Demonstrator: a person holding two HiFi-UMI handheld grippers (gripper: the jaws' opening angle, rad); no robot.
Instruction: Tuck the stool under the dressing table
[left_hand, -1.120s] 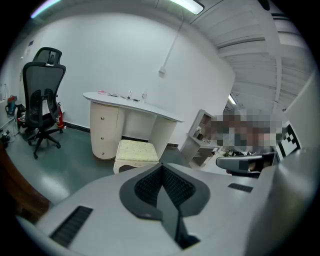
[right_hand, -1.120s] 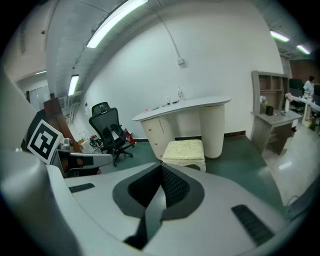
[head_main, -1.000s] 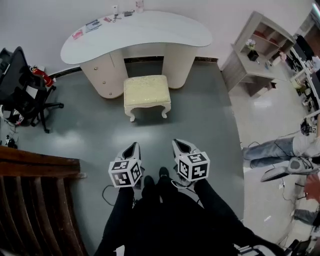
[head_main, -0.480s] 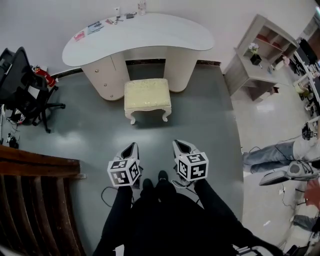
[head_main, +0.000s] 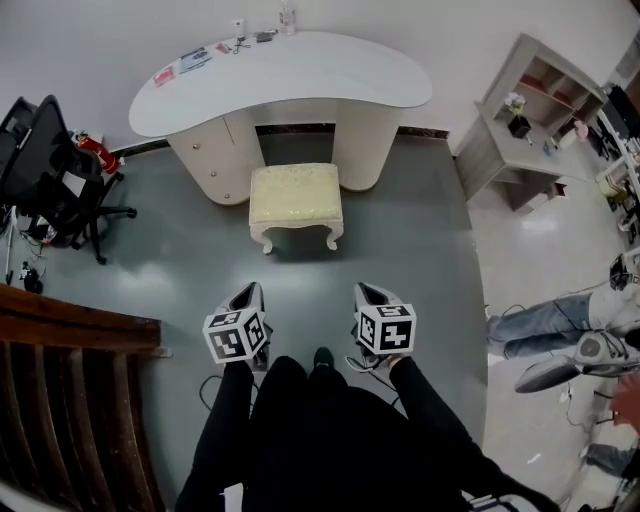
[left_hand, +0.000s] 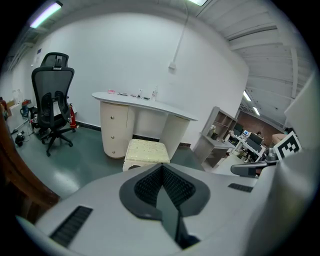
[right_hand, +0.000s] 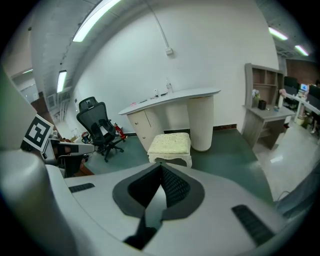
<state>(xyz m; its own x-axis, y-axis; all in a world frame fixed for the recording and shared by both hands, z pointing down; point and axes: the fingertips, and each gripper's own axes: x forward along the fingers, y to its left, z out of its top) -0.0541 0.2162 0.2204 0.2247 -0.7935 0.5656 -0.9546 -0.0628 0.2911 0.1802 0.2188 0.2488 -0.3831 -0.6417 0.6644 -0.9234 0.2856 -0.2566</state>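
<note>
I hold the left gripper (head_main: 250, 291) and right gripper (head_main: 366, 291) at lower centre, each with jaws pressed together and gripping nothing. The cream stool (head_main: 295, 194) stands at upper centre, just before the white dressing table (head_main: 300, 72), well apart from both grippers.

Textured cloth stool (head_main: 294, 195), smooth glossy dressing table (head_main: 300, 75), sheeny floor (head_main: 400, 250)

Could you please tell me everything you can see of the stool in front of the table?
The stool is low and rectangular, with a pale yellow, textured padded seat on a white frame with short curved legs. It stands upright on the grey-green floor, just in front of the knee gap of the table, not yet tucked in. Only the floor touches it.
</note>
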